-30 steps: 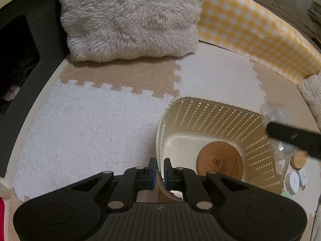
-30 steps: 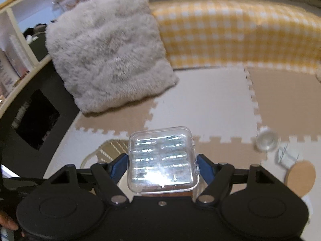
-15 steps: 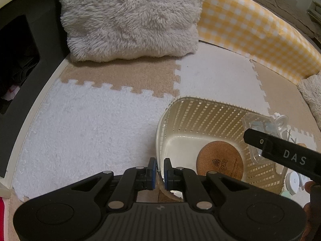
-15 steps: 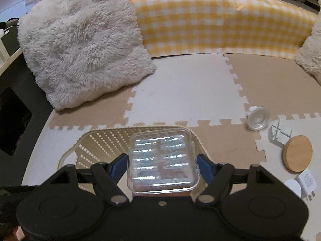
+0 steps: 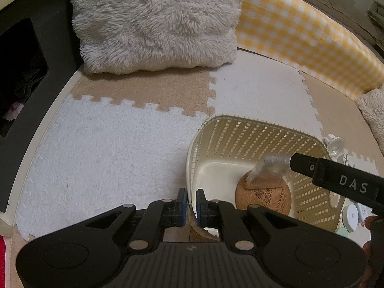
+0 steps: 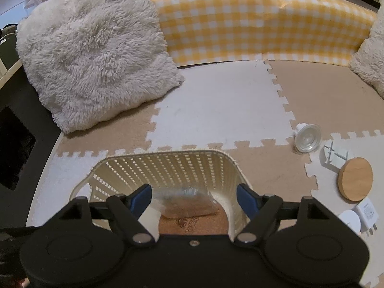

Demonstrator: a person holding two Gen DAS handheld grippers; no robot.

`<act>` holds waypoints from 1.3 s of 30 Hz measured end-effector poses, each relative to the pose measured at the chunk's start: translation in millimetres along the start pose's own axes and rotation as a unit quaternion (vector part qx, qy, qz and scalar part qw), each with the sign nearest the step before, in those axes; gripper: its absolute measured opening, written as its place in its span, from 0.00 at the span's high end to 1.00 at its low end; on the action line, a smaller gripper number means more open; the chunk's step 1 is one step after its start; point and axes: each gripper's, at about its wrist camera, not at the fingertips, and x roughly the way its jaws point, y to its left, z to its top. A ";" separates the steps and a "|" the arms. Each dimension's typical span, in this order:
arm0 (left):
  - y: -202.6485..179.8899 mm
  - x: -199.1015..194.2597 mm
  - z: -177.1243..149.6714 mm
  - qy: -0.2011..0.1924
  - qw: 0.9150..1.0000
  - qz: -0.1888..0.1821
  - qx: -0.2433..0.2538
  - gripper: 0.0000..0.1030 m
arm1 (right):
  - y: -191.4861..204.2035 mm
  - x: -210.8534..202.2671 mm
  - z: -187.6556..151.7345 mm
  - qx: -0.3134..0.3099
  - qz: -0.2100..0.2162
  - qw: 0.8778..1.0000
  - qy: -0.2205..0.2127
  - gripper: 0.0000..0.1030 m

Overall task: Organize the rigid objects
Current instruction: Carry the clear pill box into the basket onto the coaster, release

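A cream slatted basket [image 5: 242,133] [image 6: 168,165] sits on the foam mat. A round cork coaster [image 5: 264,198] [image 6: 192,223] lies on its floor. A clear plastic case [image 5: 268,171] [image 6: 186,201], blurred, is inside the basket over the coaster, free of my fingers. My right gripper [image 6: 194,198] is open above the basket; one finger [image 5: 336,180] shows in the left wrist view. My left gripper [image 5: 190,204] is shut on the basket's near rim.
A fluffy cushion [image 5: 156,21] [image 6: 93,50] and a yellow checked bolster [image 6: 259,21] bound the far side. Right of the basket lie a spotlight bulb [image 6: 307,140], a white clip piece [image 6: 336,156], a wooden disc [image 6: 355,178], a white round device [image 6: 350,220] and a plug adapter [image 6: 367,213].
My right gripper came over the basket and opened. The clear case left the fingers and dropped into the basket onto the cork coaster. The left gripper stayed put.
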 end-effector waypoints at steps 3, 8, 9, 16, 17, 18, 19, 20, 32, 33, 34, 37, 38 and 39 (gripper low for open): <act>0.1 -0.1 0.0 0.000 1.000 0.000 0.000 0.92 | 0.6 -0.2 -0.2 -0.001 0.000 1.000 0.001 0.23; 0.1 0.0 0.0 0.000 1.000 0.000 0.000 0.91 | -0.1 -0.9 -0.1 -0.002 0.001 1.000 0.002 0.23; 0.0 0.0 0.0 0.000 1.000 0.000 0.000 0.92 | -0.1 -1.1 -0.1 -0.002 0.000 1.000 0.002 0.23; 0.0 0.0 0.0 0.000 1.000 0.000 0.000 0.91 | 2.6 -4.7 -1.1 -0.006 -0.002 1.000 0.000 0.23; 0.0 0.0 0.0 0.000 1.000 0.000 0.000 0.91 | 3.3 -6.2 -0.9 -0.008 -0.001 1.000 -0.002 0.23; 0.0 0.0 0.0 0.000 1.000 0.000 0.000 0.91 | 3.3 -7.9 -0.1 -0.008 0.000 1.000 -0.003 0.23; 0.0 0.0 0.0 0.000 1.000 0.000 0.000 0.91 | 2.5 -9.9 1.2 -0.008 0.002 1.000 -0.004 0.23; -0.1 0.1 0.1 0.000 1.000 0.000 0.000 0.91 | 1.0 -12.2 2.9 -0.006 0.004 1.000 -0.006 0.23; 0.2 0.1 -0.7 0.000 1.000 -0.001 -0.001 0.91 | -17.4 -56.2 30.4 0.000 0.061 0.998 -0.027 0.21; 0.1 0.0 -0.8 0.000 1.000 -0.001 -0.001 0.91 | -20.0 -61.8 33.0 0.002 0.065 0.997 -0.032 0.21; 0.1 0.1 -0.7 0.000 1.000 -0.001 -0.001 0.91 | -22.4 -65.9 35.3 0.003 0.068 0.997 -0.037 0.21; 0.3 0.1 -0.6 0.000 1.000 -0.001 0.000 0.91 | -32.2 -80.9 42.9 0.009 0.070 0.996 -0.053 0.19; 0.3 0.1 -0.6 0.000 1.000 -0.001 -0.001 0.91 | -35.5 -85.5 45.4 0.010 0.071 0.996 -0.058 0.17; 0.4 0.1 -0.6 0.000 1.000 -0.001 -0.001 0.91 | -37.6 -88.7 46.8 0.010 0.071 0.996 -0.061 0.15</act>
